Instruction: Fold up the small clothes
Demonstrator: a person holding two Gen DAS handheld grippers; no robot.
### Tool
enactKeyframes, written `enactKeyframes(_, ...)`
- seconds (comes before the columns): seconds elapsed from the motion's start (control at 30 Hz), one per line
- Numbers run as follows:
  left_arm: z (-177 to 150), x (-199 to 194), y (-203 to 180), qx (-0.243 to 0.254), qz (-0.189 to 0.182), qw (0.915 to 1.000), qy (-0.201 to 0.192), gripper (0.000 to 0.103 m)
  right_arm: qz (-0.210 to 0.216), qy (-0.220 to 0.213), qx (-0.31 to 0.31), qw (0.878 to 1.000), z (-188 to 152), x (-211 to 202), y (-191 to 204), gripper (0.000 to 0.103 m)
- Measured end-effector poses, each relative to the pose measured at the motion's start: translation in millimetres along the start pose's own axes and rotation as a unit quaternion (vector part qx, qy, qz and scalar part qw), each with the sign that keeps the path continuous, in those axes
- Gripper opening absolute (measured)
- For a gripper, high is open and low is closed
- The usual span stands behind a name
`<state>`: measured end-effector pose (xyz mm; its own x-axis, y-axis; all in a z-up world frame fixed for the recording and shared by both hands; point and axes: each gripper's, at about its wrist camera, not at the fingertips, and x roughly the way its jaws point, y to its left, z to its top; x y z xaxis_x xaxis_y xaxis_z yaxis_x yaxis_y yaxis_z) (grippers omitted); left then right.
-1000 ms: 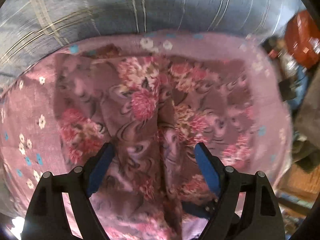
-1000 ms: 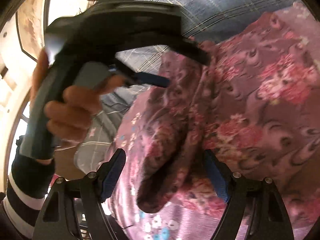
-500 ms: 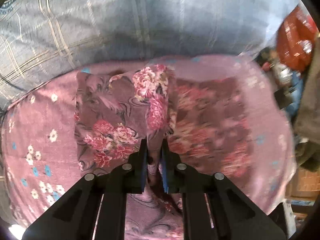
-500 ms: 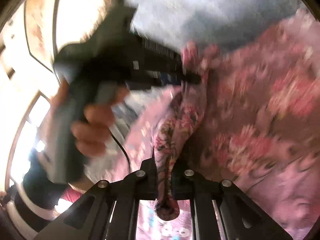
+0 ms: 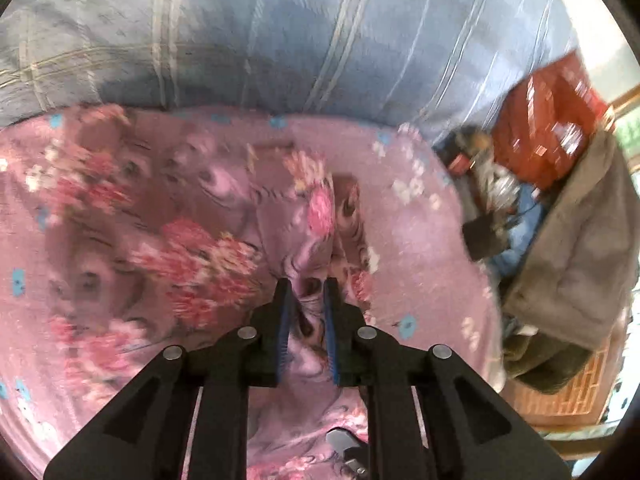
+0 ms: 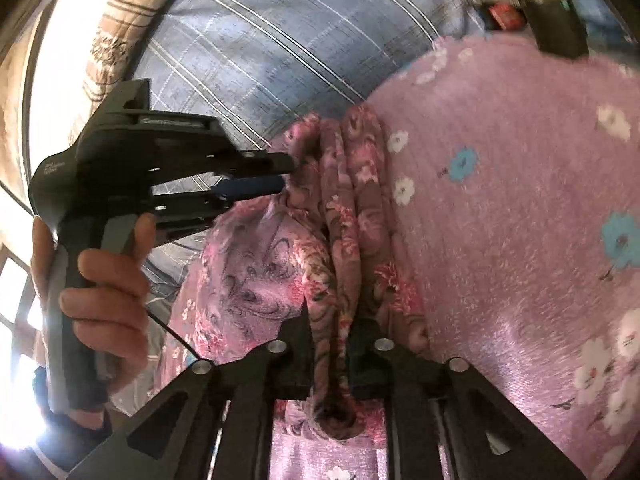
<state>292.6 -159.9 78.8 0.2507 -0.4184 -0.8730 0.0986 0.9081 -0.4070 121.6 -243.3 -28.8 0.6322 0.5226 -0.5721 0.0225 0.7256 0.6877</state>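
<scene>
A small mauve garment with red and pink flowers (image 5: 192,256) lies on a pink flowered blanket (image 5: 420,240). My left gripper (image 5: 307,292) is shut on a bunched edge of the garment. My right gripper (image 6: 330,328) is shut on another bunched edge of the same garment (image 6: 352,208), lifted off the blanket (image 6: 520,200). The left gripper (image 6: 286,178) shows in the right wrist view, held by a hand, pinching the cloth's far end. The edge between the two grippers is raised in a fold.
A blue plaid bedcover (image 5: 280,40) lies beyond the blanket. A red bag (image 5: 548,128), small clutter and a grey-brown garment (image 5: 572,264) sit at the right. A striped beige cushion (image 6: 120,28) and a bright window are at the left in the right wrist view.
Both grippers went from open around the cloth to shut on it. They have lifted the pinched edge and carried it across the garment, leaving bare blanket on the right.
</scene>
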Motion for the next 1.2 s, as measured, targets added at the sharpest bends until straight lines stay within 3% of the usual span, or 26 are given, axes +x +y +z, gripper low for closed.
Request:
enactKeyframes(0.07,0.7,-24.4,13.4,-0.007,-0.009,0.9992,-0.039,0.032,-0.007,-0.048,0.006,0.999,4.7,-26.2,-2.0,0.026)
enactKeyframes(0.13,-3.6,-55.1,39.0,-0.017,0.001,0.9964,-0.083,0.073,-0.013,-0.111,0.005,0.994,10.3,-49.1,-1.7,0.033)
enactKeyframes(0.17,-7.6,-65.3,55.0,-0.024,0.010,0.9948,-0.098,0.076,-0.011,-0.129,0.002,0.992,16.9,-55.1,1.8,0.045)
enactKeyframes(0.2,-10.1,-67.8,68.2,-0.029,0.015,0.9946,-0.099,0.076,0.001,-0.127,0.004,0.992,25.0,-54.8,4.6,0.056)
enactKeyframes(0.3,-17.8,-59.9,111.8,-0.070,0.017,0.9949,-0.070,0.076,0.041,-0.079,-0.010,0.996,59.2,-21.3,20.0,0.063)
enactKeyframes(0.37,-25.9,-50.2,133.5,-0.106,-0.006,0.9927,-0.057,0.076,-0.003,-0.041,-0.005,0.999,83.3,17.3,21.1,0.065)
enactKeyframes(0.47,-31.9,-36.9,150.1,-0.138,-0.032,0.9890,-0.043,0.075,-0.020,0.030,0.014,0.999,95.7,67.5,12.5,0.065)
enactKeyframes(0.5,-31.7,-31.6,150.9,-0.142,-0.037,0.9886,-0.034,0.074,-0.035,0.047,0.002,0.998,93.4,78.4,13.5,0.058)
enactKeyframes(0.53,-31.9,-27.2,147.4,-0.141,-0.048,0.9884,-0.028,0.074,-0.061,0.054,-0.031,0.996,91.3,86.5,20.0,0.044)
enactKeyframes(0.57,-30.9,-26.6,144.7,-0.138,-0.058,0.9883,-0.028,0.074,-0.080,0.052,-0.080,0.992,92.4,89.3,32.7,0.013)
enactKeyframes(0.63,-27.8,-27.7,137.2,-0.123,-0.071,0.9891,-0.039,0.074,-0.056,0.016,-0.094,0.994,96.8,73.9,40.5,0.011)
enactKeyframes(0.7,-23.8,-23.8,131.4,-0.108,-0.061,0.9911,-0.048,0.074,-0.022,-0.026,-0.045,0.998,101.1,54.8,26.2,0.010)
enactKeyframes(0.77,-21.9,-5.7,132.2,-0.107,-0.031,0.9935,-0.027,0.074,-0.065,0.001,-0.009,0.998,100.7,71.0,0.7,0.010)
enactKeyframes(0.83,-26.1,8.0,136.9,-0.125,-0.039,0.9914,-0.002,0.074,-0.078,0.031,0.004,0.996,94.3,86.1,-14.1,0.011)
enactKeyframes(0.9,-32.3,2.9,137.7,-0.123,-0.046,0.9912,-0.009,0.074,-0.057,0.013,0.014,0.998,93.3,74.1,-11.2,0.020)
enactKeyframes(1.0,-48.5,-14.7,132.1,-0.102,-0.049,0.9934,-0.016,0.074,-0.029,-0.020,0.008,0.999,82.8,40.3,-2.2,0.025)
enactKeyframes(1.03,-55.5,-21.1,129.6,-0.097,-0.057,0.9934,-0.024,0.075,-0.020,-0.029,0.005,0.999,74.9,29.7,-1.5,0.031)
enactKeyframes(1.07,-63.7,-24.7,127.3,-0.092,-0.061,0.9935,-0.029,0.076,-0.011,-0.034,0.008,0.999,64.0,23.0,-2.6,0.047)
enactKeyframes(1.1,-70.8,-24.1,124.5,-0.087,-0.060,0.9939,-0.029,0.076,-0.012,-0.029,0.012,0.999,58.7,24.5,-4.5,0.057)
enactKeyframes(1.2,-91.1,-10.4,115.8,-0.086,-0.043,0.9954,-0.002,0.076,-0.051,0.003,0.010,0.999,36.8,34.7,-8.0,0.056)
